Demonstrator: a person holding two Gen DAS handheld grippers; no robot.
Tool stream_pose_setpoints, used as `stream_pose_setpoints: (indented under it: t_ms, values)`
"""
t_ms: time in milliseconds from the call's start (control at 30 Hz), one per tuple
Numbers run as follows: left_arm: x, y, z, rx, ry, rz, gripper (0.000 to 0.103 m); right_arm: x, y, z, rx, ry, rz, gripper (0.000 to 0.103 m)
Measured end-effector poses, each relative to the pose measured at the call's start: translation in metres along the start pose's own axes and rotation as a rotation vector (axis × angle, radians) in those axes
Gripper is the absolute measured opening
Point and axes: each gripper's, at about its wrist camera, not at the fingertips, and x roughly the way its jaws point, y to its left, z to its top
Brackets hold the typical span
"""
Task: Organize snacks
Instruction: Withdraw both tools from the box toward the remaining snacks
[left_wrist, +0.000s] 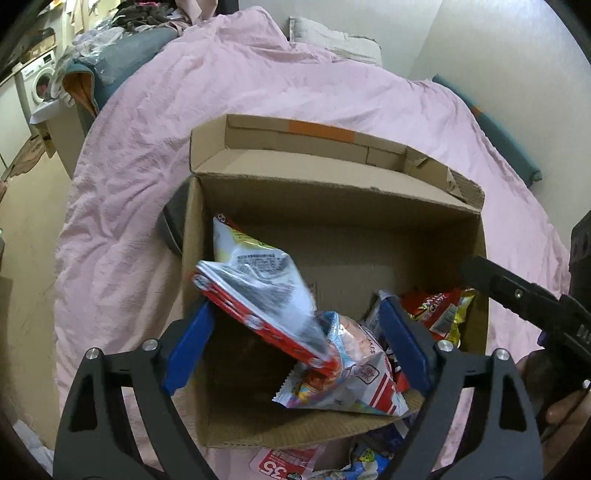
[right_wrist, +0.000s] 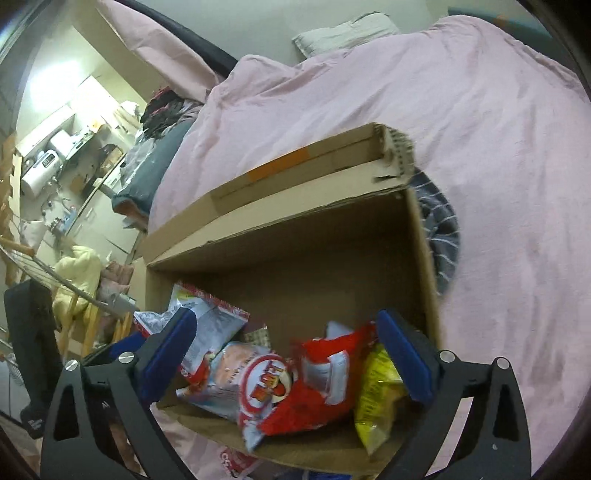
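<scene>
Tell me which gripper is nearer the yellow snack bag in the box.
Right. The right gripper hangs open over the cardboard box, its right finger beside the yellow snack bag. The left gripper, open too, is at the box's other side, over white-and-red packets.

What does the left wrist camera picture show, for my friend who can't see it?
An open cardboard box sits on a pink bed cover, with shiny snack packets piled inside, the top one a red-and-white packet. The left gripper hovers over the packets with its blue jaws wide apart. More packets lie on the bed in front of the box.
</scene>
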Motion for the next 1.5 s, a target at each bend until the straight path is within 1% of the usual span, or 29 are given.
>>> stream_pose_setpoints:
  t_ms: [167, 267, 333, 400, 467, 533, 600, 667, 733, 800, 933, 1167, 1300, 1500]
  values:
    - [0.001, 0.004, 0.002, -0.024, 0.014, -0.014, 0.088, 0.001, -0.003, 0.001, 0.014, 0.01, -0.005, 0.1]
    - [0.001, 0.003, 0.0, -0.013, 0.013, -0.004, 0.088, 0.003, 0.001, 0.003, 0.009, 0.013, -0.011, 0.1]
    - [0.005, -0.005, -0.004, 0.036, 0.023, 0.045, 0.088, 0.002, 0.004, 0.004, -0.001, 0.006, -0.02, 0.1]
    - [0.013, -0.015, -0.01, 0.116, 0.04, 0.12, 0.088, 0.0, 0.005, 0.005, -0.014, -0.002, -0.033, 0.1]
    - [0.026, -0.026, -0.019, 0.205, 0.076, 0.208, 0.088, -0.003, 0.007, 0.005, -0.027, -0.017, -0.057, 0.1]
    - [0.035, -0.03, -0.027, 0.243, 0.104, 0.236, 0.088, -0.005, 0.005, 0.005, -0.02, -0.022, -0.062, 0.1]
    - [0.033, -0.032, -0.028, 0.255, 0.085, 0.249, 0.088, -0.007, 0.001, 0.007, -0.008, -0.024, -0.064, 0.1]
    - [0.027, -0.035, -0.026, 0.26, 0.073, 0.237, 0.088, -0.012, -0.005, 0.009, 0.01, -0.035, -0.061, 0.1]
    - [0.018, -0.033, -0.022, 0.225, 0.055, 0.182, 0.088, -0.02, -0.01, 0.011, 0.034, -0.051, -0.054, 0.1]
    - [0.01, -0.03, -0.02, 0.19, 0.043, 0.145, 0.088, -0.028, -0.014, 0.011, 0.054, -0.065, -0.047, 0.1]
    - [-0.003, -0.025, -0.021, 0.163, 0.034, 0.107, 0.088, -0.039, -0.019, 0.008, 0.081, -0.079, -0.042, 0.1]
    - [-0.024, -0.017, -0.026, 0.139, 0.012, 0.105, 0.088, -0.049, -0.008, -0.007, 0.06, -0.064, -0.054, 0.1]
    - [-0.032, -0.011, -0.031, 0.114, 0.011, 0.101, 0.088, -0.056, 0.001, -0.018, 0.012, -0.058, -0.073, 0.1]
    - [-0.047, -0.004, -0.048, 0.091, 0.018, 0.098, 0.088, -0.064, 0.006, -0.039, 0.002, -0.035, -0.089, 0.1]
